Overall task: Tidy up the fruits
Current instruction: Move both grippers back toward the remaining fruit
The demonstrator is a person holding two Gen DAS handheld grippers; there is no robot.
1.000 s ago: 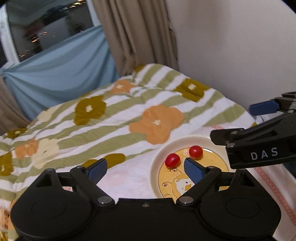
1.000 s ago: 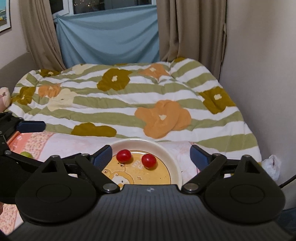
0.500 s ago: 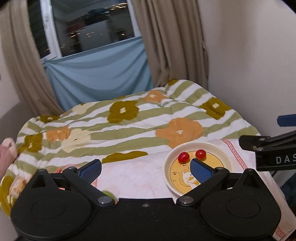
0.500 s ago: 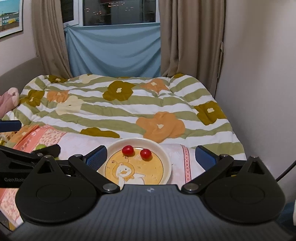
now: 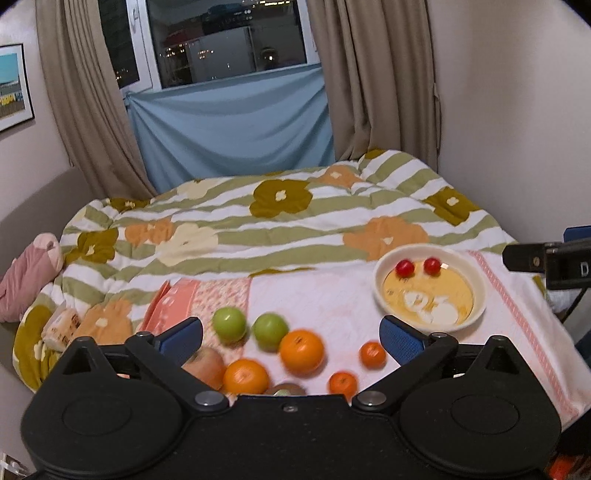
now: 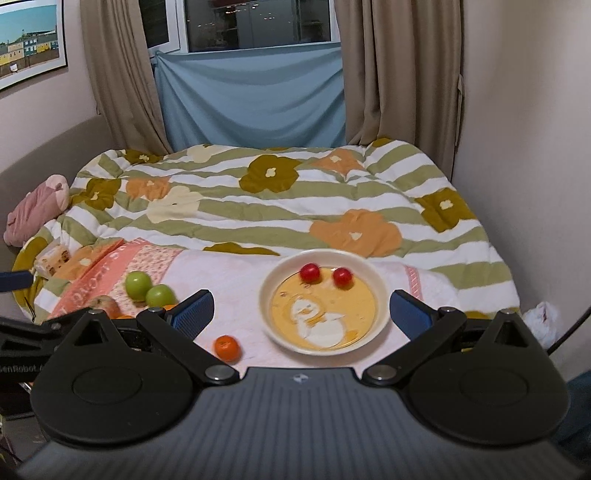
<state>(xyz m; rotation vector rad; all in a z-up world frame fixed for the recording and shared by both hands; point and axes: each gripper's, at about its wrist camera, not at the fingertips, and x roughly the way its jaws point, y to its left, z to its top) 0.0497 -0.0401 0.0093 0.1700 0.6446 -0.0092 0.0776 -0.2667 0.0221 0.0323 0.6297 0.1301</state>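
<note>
Ahead of me at twelve o'clock a dark window (image 6: 255, 22) shows city lights, a blue cloth (image 6: 255, 99) hung across its lower part and beige curtains (image 6: 402, 74) drawn to either side. A bed fills the room below it, covered by a striped quilt (image 6: 280, 206) with olive and orange flowers, and a pink stuffed toy (image 6: 37, 206) lies at its nine o'clock edge. Pale plain walls (image 6: 528, 129) close in at three o'clock, and a framed picture (image 6: 29, 40) of coloured houses hangs at ten o'clock.
</note>
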